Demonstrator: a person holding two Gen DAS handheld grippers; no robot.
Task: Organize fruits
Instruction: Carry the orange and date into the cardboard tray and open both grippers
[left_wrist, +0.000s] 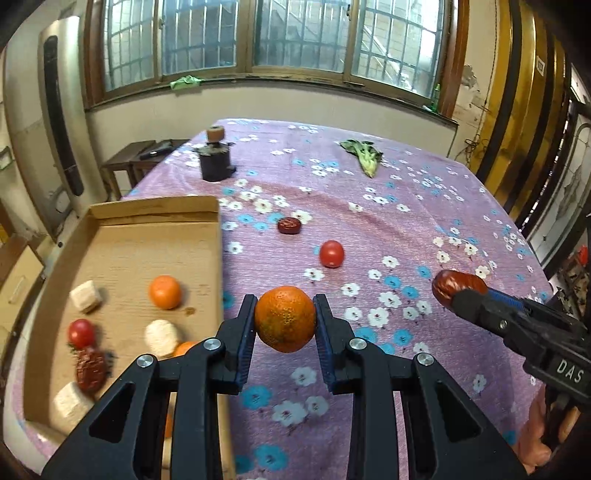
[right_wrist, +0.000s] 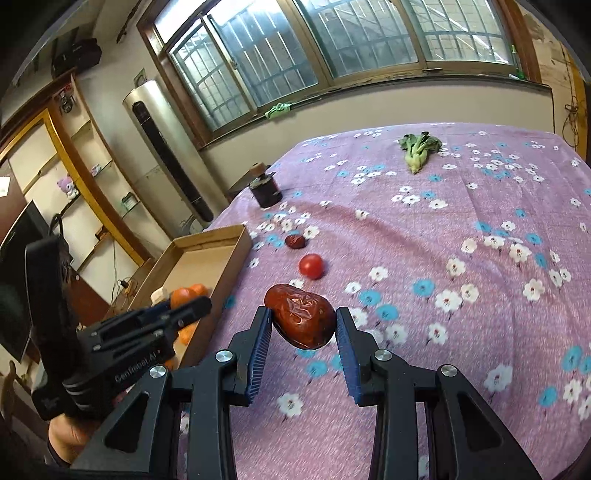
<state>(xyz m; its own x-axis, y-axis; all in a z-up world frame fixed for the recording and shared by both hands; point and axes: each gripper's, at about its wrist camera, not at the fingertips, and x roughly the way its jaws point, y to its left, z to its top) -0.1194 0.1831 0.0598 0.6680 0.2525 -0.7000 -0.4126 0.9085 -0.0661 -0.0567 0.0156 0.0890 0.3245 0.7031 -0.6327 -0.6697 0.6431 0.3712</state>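
Observation:
My left gripper (left_wrist: 284, 318) is shut on an orange tangerine (left_wrist: 284, 318), held above the purple flowered tablecloth just right of the cardboard tray (left_wrist: 155, 214). My right gripper (right_wrist: 301, 322) is shut on a big red date (right_wrist: 301, 320); the left wrist view shows that date (left_wrist: 456, 286) off to the right. On the cloth ahead lie a small tomato (left_wrist: 331, 253) and another red date (left_wrist: 289, 225). The tray holds an orange (left_wrist: 165, 291), a tomato (left_wrist: 81, 332), a date (left_wrist: 89, 369) and several pale chunks (left_wrist: 161, 336).
A dark jar (left_wrist: 215, 162) with a cork-like top stands at the far left of the table. A green leafy vegetable (left_wrist: 364, 155) lies at the far side. A tall white appliance (right_wrist: 166, 147) and shelves stand left of the table.

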